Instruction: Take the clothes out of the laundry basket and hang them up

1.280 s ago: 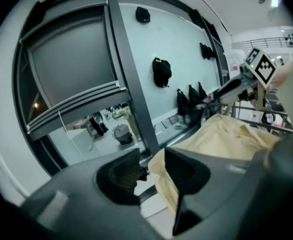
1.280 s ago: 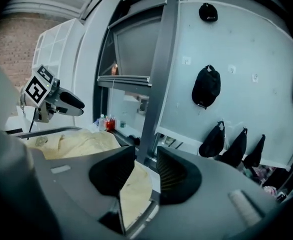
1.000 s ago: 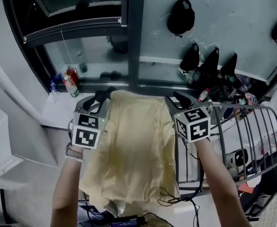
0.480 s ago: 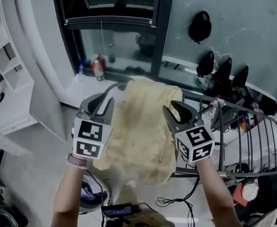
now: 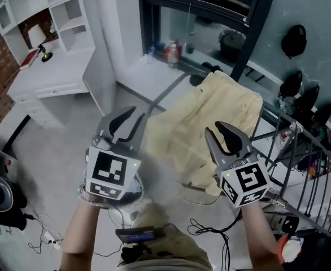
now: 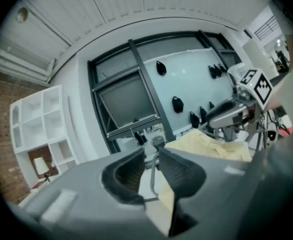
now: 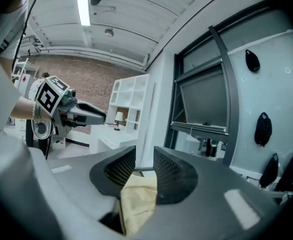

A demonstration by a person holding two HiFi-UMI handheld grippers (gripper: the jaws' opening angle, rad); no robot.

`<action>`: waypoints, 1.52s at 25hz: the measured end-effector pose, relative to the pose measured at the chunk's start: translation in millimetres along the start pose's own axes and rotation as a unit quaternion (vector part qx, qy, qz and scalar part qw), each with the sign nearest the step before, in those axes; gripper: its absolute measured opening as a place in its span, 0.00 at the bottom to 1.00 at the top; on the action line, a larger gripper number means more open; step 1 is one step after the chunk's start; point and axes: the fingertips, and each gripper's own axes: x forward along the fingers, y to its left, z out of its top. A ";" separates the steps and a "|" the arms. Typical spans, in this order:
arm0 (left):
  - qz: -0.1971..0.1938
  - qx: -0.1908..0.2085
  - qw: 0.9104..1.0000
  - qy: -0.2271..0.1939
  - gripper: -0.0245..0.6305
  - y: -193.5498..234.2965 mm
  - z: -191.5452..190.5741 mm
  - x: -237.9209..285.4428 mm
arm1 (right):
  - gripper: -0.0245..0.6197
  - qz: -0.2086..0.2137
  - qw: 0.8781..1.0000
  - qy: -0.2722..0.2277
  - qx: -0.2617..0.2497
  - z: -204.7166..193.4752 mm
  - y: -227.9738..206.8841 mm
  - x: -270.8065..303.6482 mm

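The yellow garment point(image 5: 210, 123) hung at the near end of the metal rack point(image 5: 301, 162), just by the dark window frame, its lower edge well above the floor. Both grippers were held out level in front of it, one to each side.

The left gripper point(image 6: 151, 153) had just been closing its jaws, but they stood apart with nothing pinched. Only a strip of yellow cloth showed through the gap, farther off.

The right gripper point(image 7: 144, 152) also had its jaws apart, having narrowed a little. Yellow cloth showed low in the gap between them, and the pads near the tips were clear of it.

A white desk point(image 5: 52, 75) with shelves stood off to the left. Black caps point(image 5: 294, 38) hung on the wall behind the rack.
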 end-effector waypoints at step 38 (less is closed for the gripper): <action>0.160 -0.193 0.945 0.212 0.17 163.9 -438.6 -234.5 | 0.21 0.293 0.946 0.142 -0.003 -157.6 413.1 278.8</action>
